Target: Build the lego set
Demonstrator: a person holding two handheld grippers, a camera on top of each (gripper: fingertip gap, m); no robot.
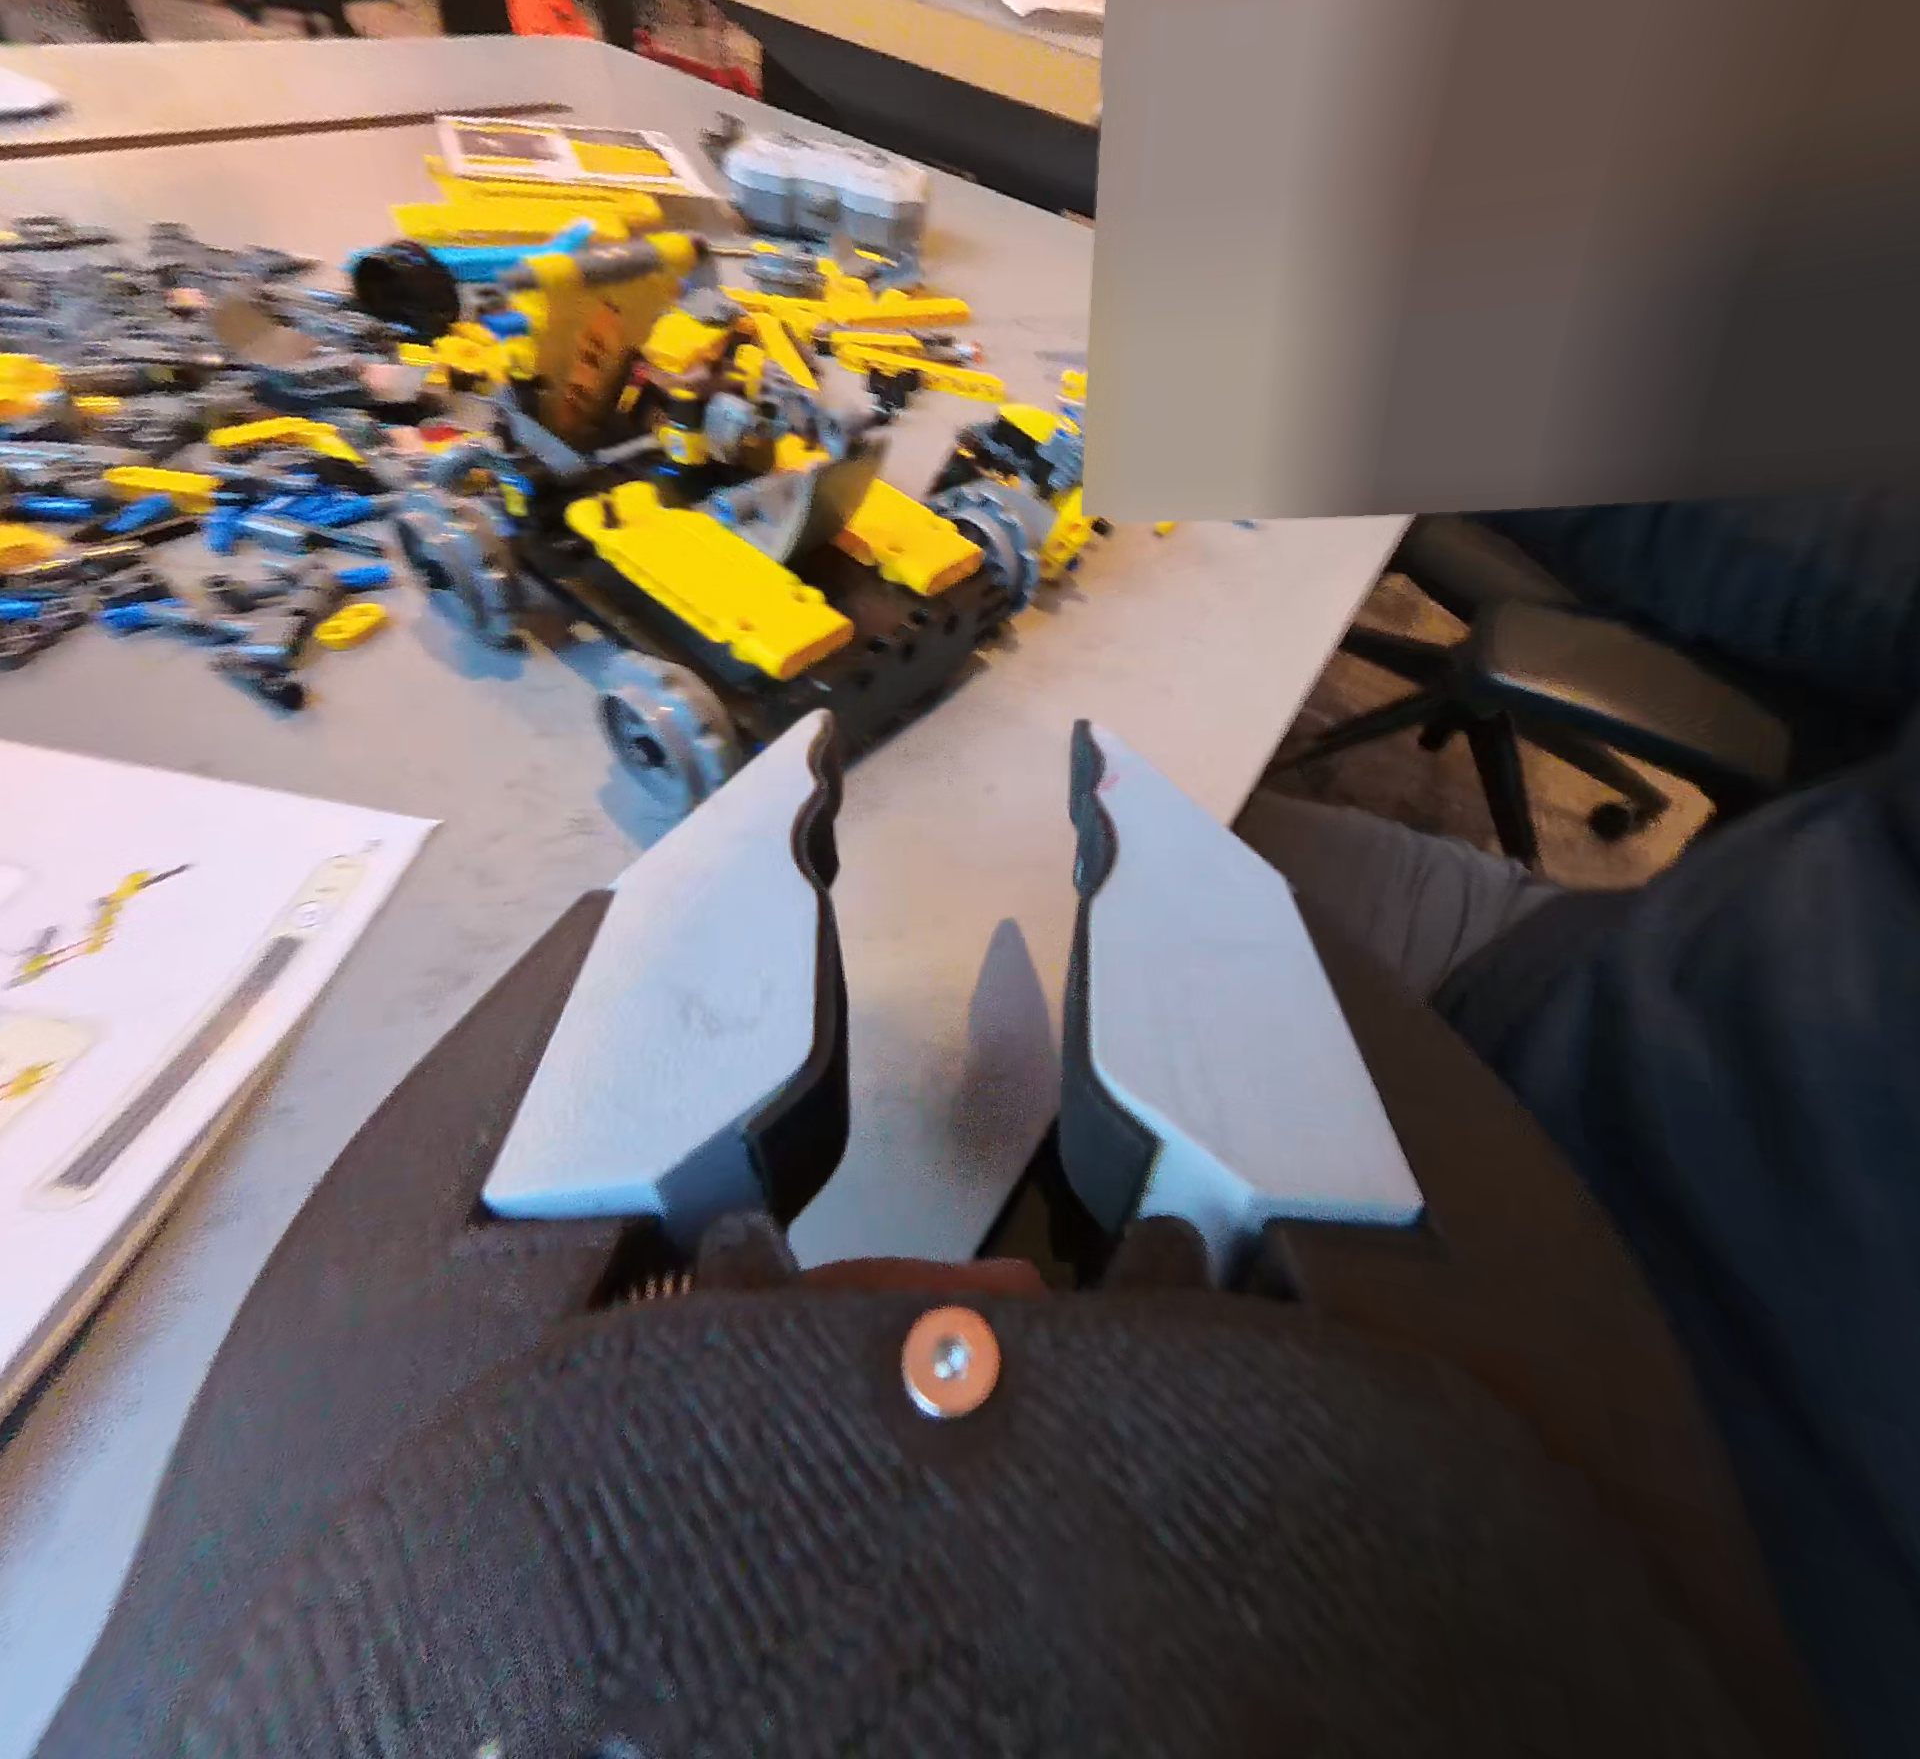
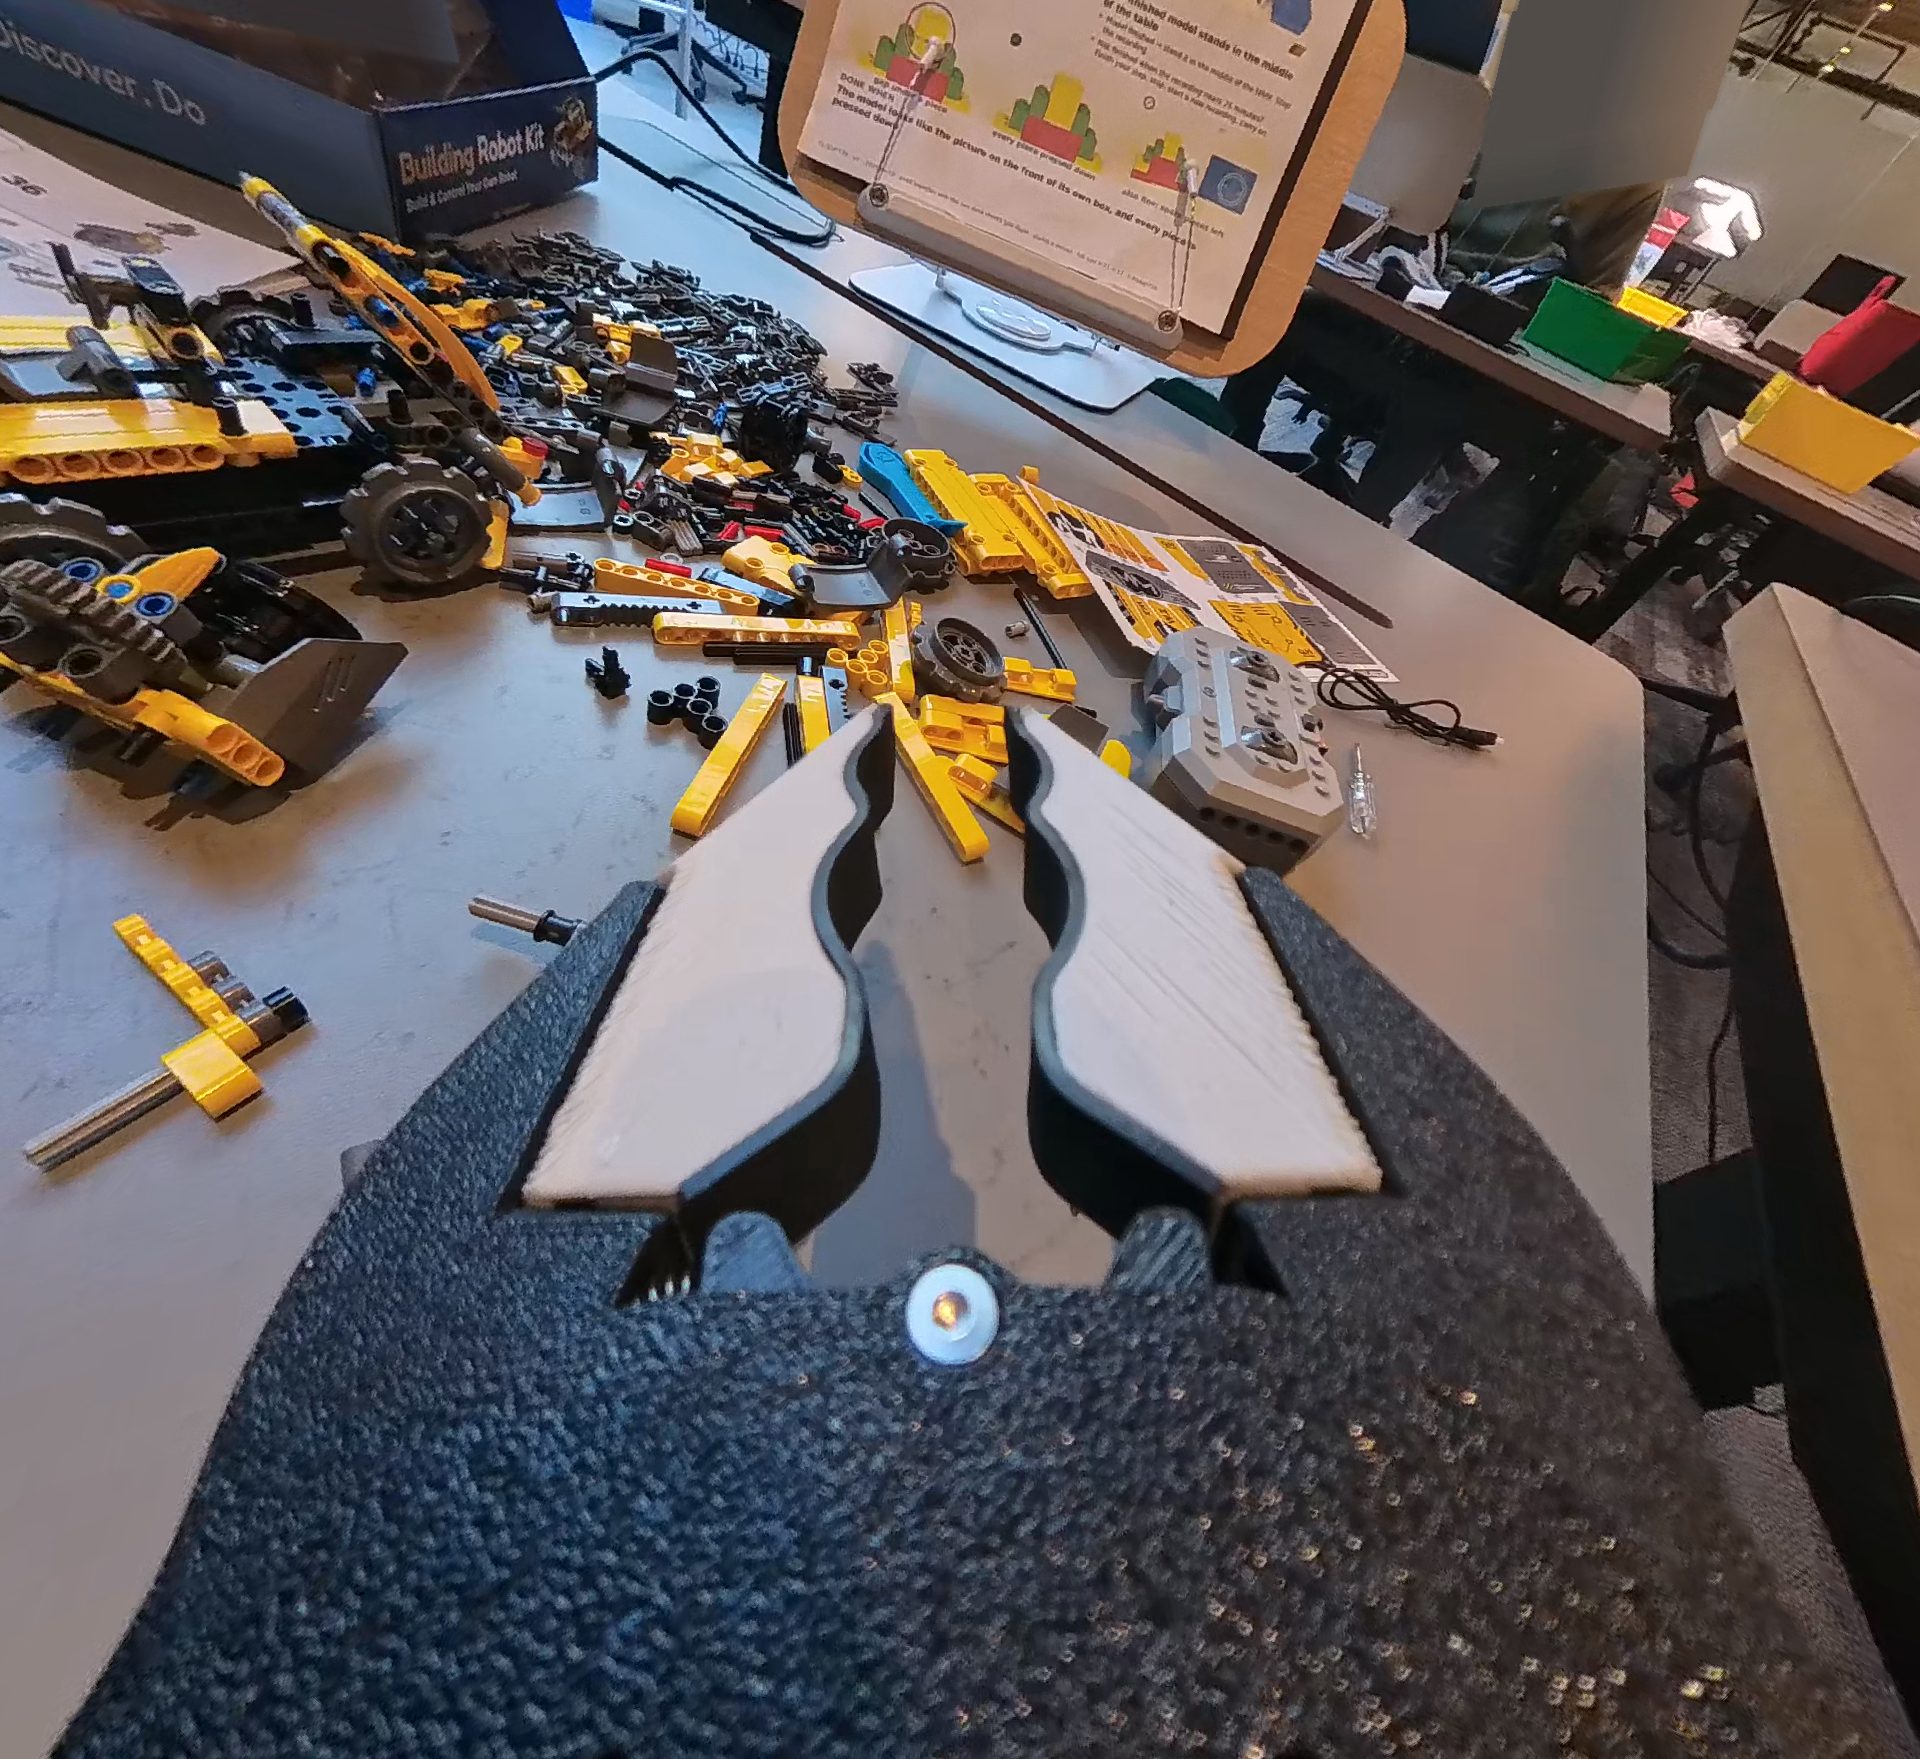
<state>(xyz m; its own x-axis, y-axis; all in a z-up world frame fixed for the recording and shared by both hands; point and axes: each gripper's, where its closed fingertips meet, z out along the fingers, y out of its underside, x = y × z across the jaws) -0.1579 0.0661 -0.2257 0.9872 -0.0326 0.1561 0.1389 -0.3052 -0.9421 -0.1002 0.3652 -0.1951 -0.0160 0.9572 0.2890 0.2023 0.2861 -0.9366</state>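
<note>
Left gripper (image 1: 951,774): jaws apart, empty, near half-built yellow-and-black toy vehicle (image 1: 727,566).
Right gripper (image 2: 951,753): jaws apart, empty, over loose yellow plastic beams (image 2: 940,764).
Grey bench (image 2: 416,836): many pieces unassembled.

Both wrist views look low across the table (image 2: 416,878); both show the yellow model (image 1: 707,566).

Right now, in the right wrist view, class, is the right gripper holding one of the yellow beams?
No: the right gripper is open and empty, with the yellow beams lying on the table beyond its tips.
</note>
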